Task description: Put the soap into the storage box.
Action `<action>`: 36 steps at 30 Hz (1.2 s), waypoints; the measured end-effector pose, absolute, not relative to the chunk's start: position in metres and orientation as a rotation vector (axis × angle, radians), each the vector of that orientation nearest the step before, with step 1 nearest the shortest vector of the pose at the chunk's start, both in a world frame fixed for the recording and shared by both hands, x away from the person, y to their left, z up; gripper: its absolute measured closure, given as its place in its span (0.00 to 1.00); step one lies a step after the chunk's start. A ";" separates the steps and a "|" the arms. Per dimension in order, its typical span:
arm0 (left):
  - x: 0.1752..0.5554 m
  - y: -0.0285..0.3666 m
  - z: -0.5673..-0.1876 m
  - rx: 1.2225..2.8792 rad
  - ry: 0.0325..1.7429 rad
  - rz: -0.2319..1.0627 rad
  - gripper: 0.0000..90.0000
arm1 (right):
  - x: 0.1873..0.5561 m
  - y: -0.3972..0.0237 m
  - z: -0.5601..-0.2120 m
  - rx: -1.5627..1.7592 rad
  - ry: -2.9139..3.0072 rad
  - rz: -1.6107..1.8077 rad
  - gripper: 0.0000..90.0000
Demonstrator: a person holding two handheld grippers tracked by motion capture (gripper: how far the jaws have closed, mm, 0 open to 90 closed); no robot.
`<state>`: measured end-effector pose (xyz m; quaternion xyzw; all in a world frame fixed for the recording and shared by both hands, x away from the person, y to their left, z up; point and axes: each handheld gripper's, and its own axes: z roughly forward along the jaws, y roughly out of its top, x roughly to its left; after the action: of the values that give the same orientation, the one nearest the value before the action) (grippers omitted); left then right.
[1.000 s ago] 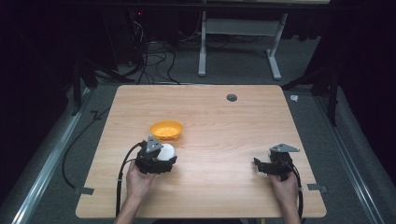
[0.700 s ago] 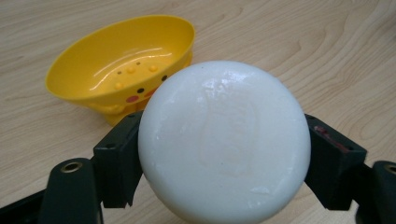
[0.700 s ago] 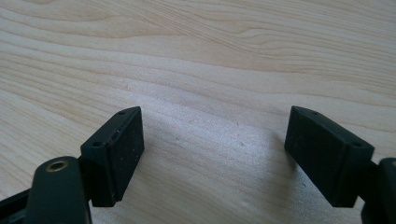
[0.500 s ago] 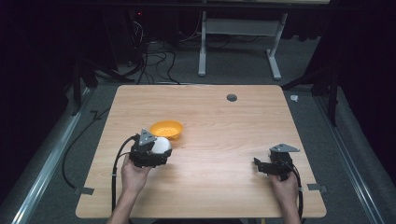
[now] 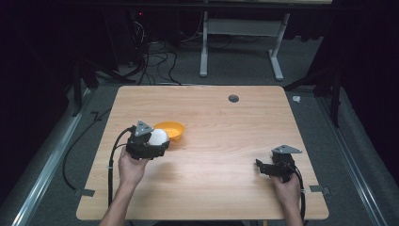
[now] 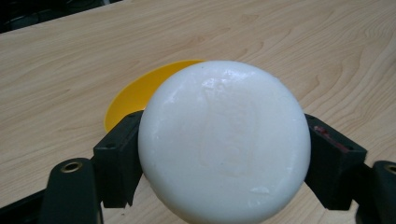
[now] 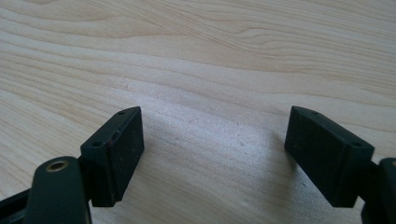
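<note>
A white round bar of soap [image 6: 224,142] is clamped between the two black jaws of my left gripper [image 5: 153,143], held just in front of a shallow orange bowl [image 5: 170,130] on the wooden table [image 5: 216,117]. In the left gripper view the bowl [image 6: 135,93] lies directly behind the soap, which hides most of it. The soap [image 5: 158,137] hangs at the bowl's near left rim. My right gripper [image 5: 263,167] rests low over the table's right front, open, with bare wood between its fingers [image 7: 114,154].
A small dark round hole [image 5: 233,98] sits in the table near its far edge. Cables trail off the table's left front corner. A white desk frame stands on the floor beyond the table.
My left gripper has carried the soap left and away from me, toward the orange bowl. The right gripper has stayed where it was.
</note>
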<state>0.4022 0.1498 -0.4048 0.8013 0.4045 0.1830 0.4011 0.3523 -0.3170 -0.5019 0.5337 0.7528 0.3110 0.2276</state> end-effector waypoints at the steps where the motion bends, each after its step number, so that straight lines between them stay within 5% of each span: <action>1: 0.404 0.150 -0.404 2.026 1.025 0.456 0.28 | 0.352 -0.317 -0.502 1.471 2.074 0.856 0.23; 36: 0.451 0.136 -0.403 2.063 1.088 0.473 0.28 | 0.352 -0.317 -0.502 1.469 2.075 0.856 0.23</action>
<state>0.4507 0.1362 -0.4033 0.8048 0.4243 0.1843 0.3718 0.3521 -0.3171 -0.5019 0.5332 0.7533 0.3106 0.2276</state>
